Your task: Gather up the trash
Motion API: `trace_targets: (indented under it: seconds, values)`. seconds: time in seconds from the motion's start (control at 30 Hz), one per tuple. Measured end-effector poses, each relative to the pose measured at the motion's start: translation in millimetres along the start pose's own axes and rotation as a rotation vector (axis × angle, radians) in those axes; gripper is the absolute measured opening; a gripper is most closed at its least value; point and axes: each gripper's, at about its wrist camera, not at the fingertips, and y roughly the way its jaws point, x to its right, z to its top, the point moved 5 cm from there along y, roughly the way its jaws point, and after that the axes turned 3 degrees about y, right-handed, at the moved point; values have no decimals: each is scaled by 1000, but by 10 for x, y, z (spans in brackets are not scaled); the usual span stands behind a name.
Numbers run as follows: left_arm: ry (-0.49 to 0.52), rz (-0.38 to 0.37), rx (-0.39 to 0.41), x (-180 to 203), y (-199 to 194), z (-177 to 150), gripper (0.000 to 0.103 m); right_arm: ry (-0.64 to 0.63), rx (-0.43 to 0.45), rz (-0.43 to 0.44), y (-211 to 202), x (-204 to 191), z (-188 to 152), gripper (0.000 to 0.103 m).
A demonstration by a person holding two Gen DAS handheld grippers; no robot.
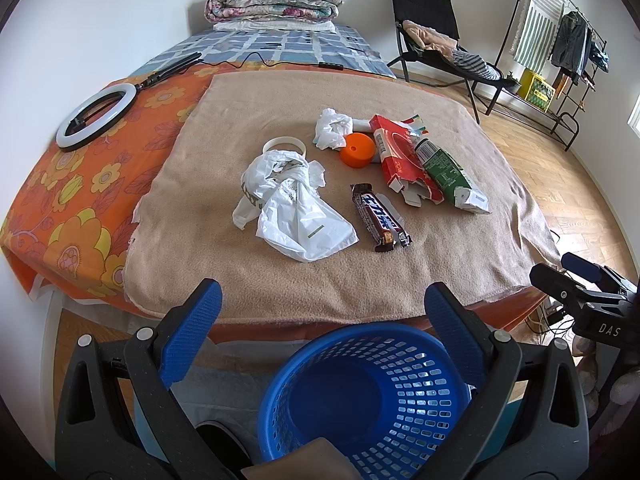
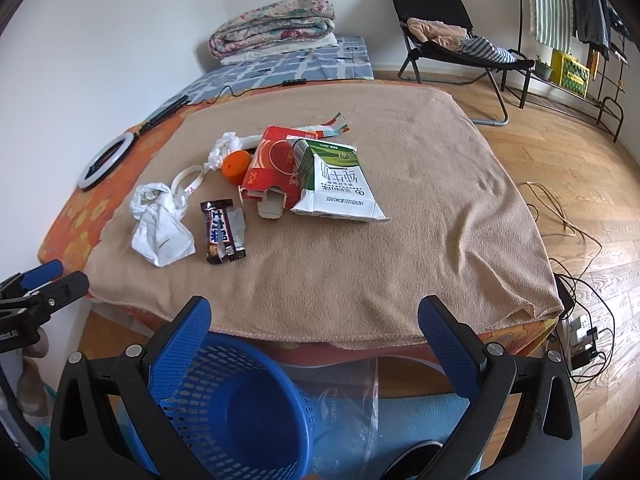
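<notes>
Trash lies clustered mid-blanket (image 1: 440, 272), toward its far-left part: white plastic bag (image 1: 292, 208), chocolate bar wrapper (image 1: 380, 218), red carton (image 1: 396, 160), green milk carton (image 1: 448, 176), orange cap (image 1: 357, 150), crumpled tissue (image 1: 330, 128), white ring (image 1: 285, 145). Blue basket (image 1: 360, 396) stands on the floor below the blanket's near edge. Left gripper (image 1: 324, 312) and right gripper (image 2: 314, 326): jaws spread wide, nothing held.

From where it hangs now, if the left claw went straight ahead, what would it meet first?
Probably the near edge of the tan blanket, past the blue basket below. Further on lies the white plastic bag. The left claw is open and empty; depth is uncertain.
</notes>
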Motion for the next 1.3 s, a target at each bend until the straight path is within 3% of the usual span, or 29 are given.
trace_targets:
  seconds: [0.4, 0.8, 1.3]
  values:
    - [-13, 5, 2, -74, 79, -114, 103, 15, -1, 34, 46, 7, 15, 102]
    - [-34, 4, -14, -127, 30, -28, 103, 1, 39, 72, 8, -5, 90, 102]
    - [-76, -24, -73, -362, 305, 445, 103, -20, -3, 52, 256, 167, 629, 102]
